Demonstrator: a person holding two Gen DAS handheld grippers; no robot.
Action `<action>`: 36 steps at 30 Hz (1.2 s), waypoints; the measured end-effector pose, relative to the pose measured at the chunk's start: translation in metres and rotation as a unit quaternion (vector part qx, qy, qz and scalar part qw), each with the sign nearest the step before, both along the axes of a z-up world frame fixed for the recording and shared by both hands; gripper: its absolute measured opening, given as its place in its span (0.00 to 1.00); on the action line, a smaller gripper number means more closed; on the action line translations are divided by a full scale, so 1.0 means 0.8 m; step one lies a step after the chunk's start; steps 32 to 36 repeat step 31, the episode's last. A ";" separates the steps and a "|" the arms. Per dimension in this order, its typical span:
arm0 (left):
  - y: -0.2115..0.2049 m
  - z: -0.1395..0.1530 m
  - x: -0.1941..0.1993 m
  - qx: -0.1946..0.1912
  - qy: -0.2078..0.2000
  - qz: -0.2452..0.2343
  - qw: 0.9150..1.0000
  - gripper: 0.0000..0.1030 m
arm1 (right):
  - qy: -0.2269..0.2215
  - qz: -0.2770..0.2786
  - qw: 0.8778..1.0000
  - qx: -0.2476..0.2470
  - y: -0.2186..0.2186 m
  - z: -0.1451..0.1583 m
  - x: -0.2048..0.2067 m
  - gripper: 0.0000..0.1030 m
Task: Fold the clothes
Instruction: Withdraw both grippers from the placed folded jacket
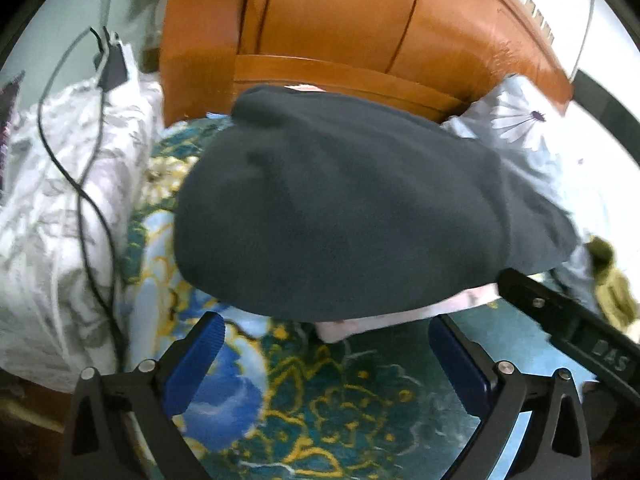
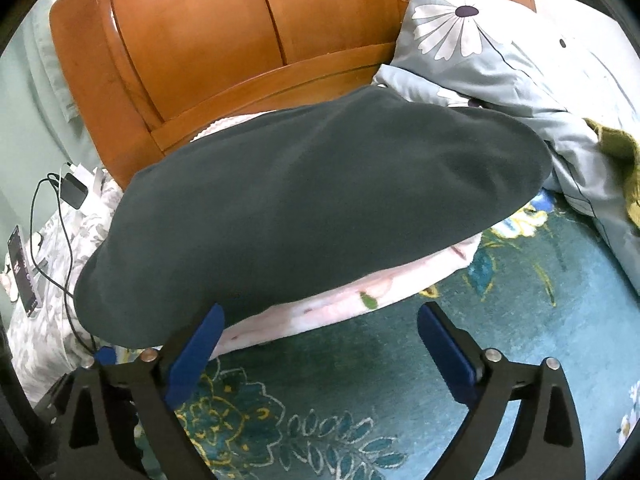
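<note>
The left gripper [image 1: 324,336] hangs just above a bed with its blue-padded jaws spread wide and nothing between them, the pads clear of the cloth in front. The right gripper [image 2: 320,326] is likewise agape and empty, its left pad overlapping the near edge of the clothing in its own view; whether it touches cannot be told. In the left wrist view the right gripper's black arm juts in from the lower right.

Just beyond both sets of fingers lies a dark garment [image 1: 360,208] [image 2: 304,208], spread flat and smooth on top of a folded pale pink garment [image 1: 400,316] [image 2: 340,300] whose near edge shows from under it. The stack rests on a teal floral blanket [image 1: 340,400] [image 2: 360,392] with blue and yellow flowers, near the middle of the bed.

Behind the stack stands an orange-brown wooden headboard [image 1: 320,20] [image 2: 200,40]. To the right lies a pale blue daisy-print pillow [image 1: 516,116] [image 2: 480,52], with an olive-green cloth [image 1: 612,284] [image 2: 620,148] bunched beside it. To the left, a grey-and-white leaf-print quilt [image 1: 52,200] [image 2: 44,280] carries a black cable [image 1: 86,200] [image 2: 60,216] and a dark charger [image 1: 114,68] [image 2: 74,190].
</note>
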State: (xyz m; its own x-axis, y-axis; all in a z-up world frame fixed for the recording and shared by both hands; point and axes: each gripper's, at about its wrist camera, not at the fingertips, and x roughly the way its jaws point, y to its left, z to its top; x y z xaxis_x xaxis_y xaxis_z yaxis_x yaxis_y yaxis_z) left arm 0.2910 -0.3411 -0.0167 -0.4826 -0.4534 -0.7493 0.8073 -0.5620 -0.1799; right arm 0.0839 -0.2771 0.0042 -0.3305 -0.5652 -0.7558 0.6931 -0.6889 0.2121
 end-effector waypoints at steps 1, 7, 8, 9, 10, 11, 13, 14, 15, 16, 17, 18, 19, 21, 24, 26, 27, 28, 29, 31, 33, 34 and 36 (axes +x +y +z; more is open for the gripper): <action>0.002 0.000 -0.003 -0.009 -0.008 -0.001 1.000 1.00 | -0.001 -0.001 1.000 0.000 0.001 -0.001 0.001 0.96; 0.010 -0.001 -0.013 -0.024 -0.018 -0.017 0.999 1.00 | -0.006 -0.008 1.000 0.004 0.008 -0.006 -0.002 1.00; 0.010 -0.002 -0.014 -0.023 -0.018 -0.016 0.999 1.00 | -0.007 -0.009 1.000 0.005 0.009 -0.007 -0.003 1.00; 0.009 -0.003 -0.014 -0.019 -0.017 -0.015 1.000 1.00 | -0.007 -0.010 1.000 0.007 0.010 -0.008 -0.004 1.00; 0.008 -0.004 -0.015 -0.016 -0.015 -0.013 1.000 1.00 | -0.006 -0.011 1.000 0.009 0.011 -0.008 -0.004 1.00; 0.007 -0.005 -0.015 -0.012 -0.013 -0.012 1.000 1.00 | -0.004 -0.012 1.000 0.011 0.012 -0.009 -0.004 1.00; 0.007 -0.006 -0.011 -0.006 -0.003 -0.007 1.000 1.00 | 0.007 -0.015 1.000 0.018 0.013 -0.009 -0.004 1.00; 0.006 -0.006 -0.010 -0.003 0.003 -0.004 1.000 1.00 | 0.011 -0.016 1.000 0.020 0.013 -0.009 -0.004 1.00; 0.005 -0.007 -0.009 -0.002 0.005 -0.001 1.000 1.00 | 0.012 -0.017 1.000 0.020 0.014 -0.009 -0.006 1.00; 0.004 -0.008 -0.008 -0.001 0.005 0.001 1.000 1.00 | 0.013 -0.018 1.000 0.020 0.015 -0.009 -0.006 1.00; 0.003 -0.009 -0.008 -0.001 0.002 0.002 1.000 1.00 | 0.013 -0.018 1.000 0.021 0.015 -0.009 -0.006 1.00; 0.003 -0.009 -0.009 -0.002 -0.002 0.003 1.000 1.00 | 0.015 -0.018 0.999 0.022 0.015 -0.009 -0.006 1.00; 0.003 -0.010 -0.009 -0.004 -0.005 0.004 1.000 1.00 | 0.017 -0.018 0.999 0.024 0.015 -0.009 -0.005 1.00; 0.003 -0.010 -0.010 -0.008 -0.010 0.006 1.000 1.00 | 0.019 -0.016 0.999 0.026 0.014 -0.008 -0.005 1.00; 0.004 -0.010 -0.014 -0.012 -0.013 0.005 1.000 1.00 | 0.021 -0.015 0.999 0.028 0.012 -0.008 -0.005 1.00; 0.005 -0.010 -0.015 -0.012 -0.015 0.004 1.000 1.00 | 0.019 -0.016 0.999 0.026 0.013 -0.009 -0.006 1.00; 0.005 -0.010 -0.016 -0.012 -0.016 0.004 1.000 1.00 | 0.017 -0.017 0.999 0.025 0.014 -0.009 -0.007 1.00; 0.006 -0.010 -0.017 -0.013 -0.018 0.004 1.000 1.00 | 0.017 -0.018 0.999 0.024 0.015 -0.009 -0.007 1.00; 0.007 -0.011 -0.018 -0.014 -0.019 0.004 1.000 1.00 | 0.016 -0.019 0.999 0.024 0.016 -0.008 -0.008 1.00; 0.009 -0.011 -0.020 -0.017 -0.023 0.004 1.000 1.00 | 0.016 -0.021 0.999 0.025 0.017 -0.008 -0.009 1.00; 0.009 -0.011 -0.020 -0.017 -0.023 0.004 1.000 1.00 | 0.016 -0.021 0.999 0.025 0.017 -0.008 -0.009 1.00; 0.009 -0.011 -0.020 -0.017 -0.023 0.004 1.000 1.00 | 0.016 -0.021 0.999 0.025 0.017 -0.008 -0.009 1.00; 0.009 -0.011 -0.020 -0.017 -0.023 0.004 1.000 1.00 | 0.016 -0.021 0.999 0.025 0.017 -0.008 -0.009 1.00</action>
